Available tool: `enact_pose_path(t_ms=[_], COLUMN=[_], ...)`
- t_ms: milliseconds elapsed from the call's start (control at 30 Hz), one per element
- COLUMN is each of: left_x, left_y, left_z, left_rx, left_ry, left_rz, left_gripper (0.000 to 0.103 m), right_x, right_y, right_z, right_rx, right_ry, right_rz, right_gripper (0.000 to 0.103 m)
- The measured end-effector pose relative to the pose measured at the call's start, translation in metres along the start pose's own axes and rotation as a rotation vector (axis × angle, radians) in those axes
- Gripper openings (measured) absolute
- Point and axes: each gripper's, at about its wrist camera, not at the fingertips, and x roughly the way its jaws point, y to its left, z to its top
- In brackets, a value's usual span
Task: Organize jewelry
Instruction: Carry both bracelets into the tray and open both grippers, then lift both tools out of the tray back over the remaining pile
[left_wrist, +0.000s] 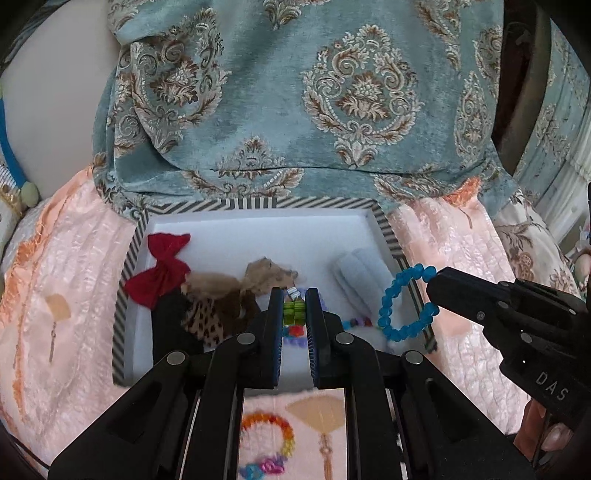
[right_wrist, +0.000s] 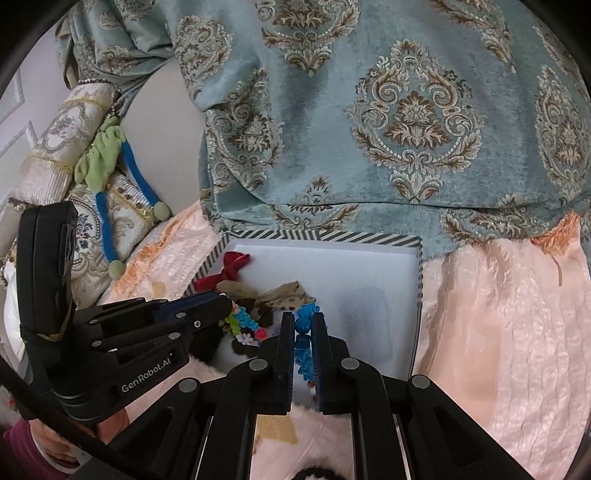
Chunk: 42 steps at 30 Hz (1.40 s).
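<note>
A white box with a striped rim (left_wrist: 258, 204) lies on the pink bedcover and also shows in the right wrist view (right_wrist: 317, 236). My left gripper (left_wrist: 294, 308) is shut on a multicoloured bead bracelet (left_wrist: 294, 312) over the box's near part; the same bracelet hangs from it in the right wrist view (right_wrist: 245, 325). My right gripper (right_wrist: 303, 326) is shut on a blue bead bracelet (right_wrist: 303, 325), which hangs as a ring over the box's right rim in the left wrist view (left_wrist: 406, 302).
In the box lie a red bow (left_wrist: 162, 269), leopard-print and brown hair ties (left_wrist: 221, 302) and a folded pale cloth (left_wrist: 364, 277). Another rainbow bracelet (left_wrist: 267, 435) lies on the bedcover in front. A teal patterned cushion (left_wrist: 295, 103) stands behind the box.
</note>
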Motion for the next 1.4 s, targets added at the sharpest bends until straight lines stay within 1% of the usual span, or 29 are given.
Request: enact_pose_path(t_ms=[267, 367, 467, 633, 733, 900, 933, 967, 1000, 1033, 1067, 1100, 1133, 1167, 1300, 1400], left_x=[0.037, 0.054, 0.073, 0.099, 0.113, 0.123, 0.123, 0.124, 0.124, 0.122, 0.121, 0.118, 0.116, 0.113, 0.101, 0.086], left_y=[0.013, 0.017, 0.029, 0.063, 0.082, 0.092, 0.092, 0.092, 0.092, 0.092, 0.091, 0.09, 0.09, 0.09, 0.088, 0.085], left_z=[0.043, 0.059, 0.067, 0.064, 0.056, 0.04, 0.037, 0.035, 0.033, 0.03, 0.027, 0.025, 0.024, 0.022, 0.016, 0.012], left_rx=[-0.043, -0.057, -0.078, -0.131, -0.159, -0.181, -0.187, -0.193, -0.202, -0.214, -0.222, -0.231, -0.234, -0.234, -0.223, -0.189], left_ry=[-0.01, -0.013, -0.007, 0.025, 0.054, 0.081, 0.085, 0.091, 0.095, 0.091, 0.083, 0.069, 0.061, 0.058, 0.047, 0.025], left_rz=[0.005, 0.022, 0.054, 0.117, 0.151, 0.16, 0.158, 0.154, 0.15, 0.146, 0.139, 0.129, 0.13, 0.138, 0.154, 0.181], left_gripper=[0.01, 0.01, 0.01, 0.011, 0.01, 0.01, 0.013, 0.02, 0.026, 0.039, 0.048, 0.051, 0.054, 0.055, 0.055, 0.055], right_x=[0.041, 0.063, 0.088, 0.121, 0.132, 0.138, 0.139, 0.139, 0.138, 0.137, 0.135, 0.13, 0.129, 0.126, 0.111, 0.101], right_y=[-0.009, -0.013, -0.021, -0.048, -0.068, -0.084, -0.084, -0.084, -0.084, -0.082, -0.081, -0.078, -0.075, -0.073, -0.061, -0.051], right_z=[0.029, 0.041, 0.048, 0.043, 0.037, 0.027, 0.027, 0.026, 0.024, 0.023, 0.023, 0.022, 0.022, 0.021, 0.017, 0.014], right_rx=[0.012, 0.027, 0.04, 0.062, 0.083, 0.096, 0.092, 0.088, 0.085, 0.084, 0.081, 0.075, 0.07, 0.063, 0.052, 0.037], right_ry=[0.015, 0.018, 0.037, 0.098, 0.125, 0.151, 0.155, 0.161, 0.164, 0.162, 0.154, 0.136, 0.126, 0.121, 0.111, 0.107], right_rz=[-0.005, 0.005, -0.007, -0.089, -0.14, -0.19, -0.194, -0.199, -0.201, -0.198, -0.188, -0.181, -0.181, -0.183, -0.169, -0.162], right_gripper=[0.008, 0.008, 0.008, 0.008, 0.008, 0.008, 0.009, 0.01, 0.018, 0.029, 0.035, 0.041, 0.041, 0.041, 0.041, 0.042])
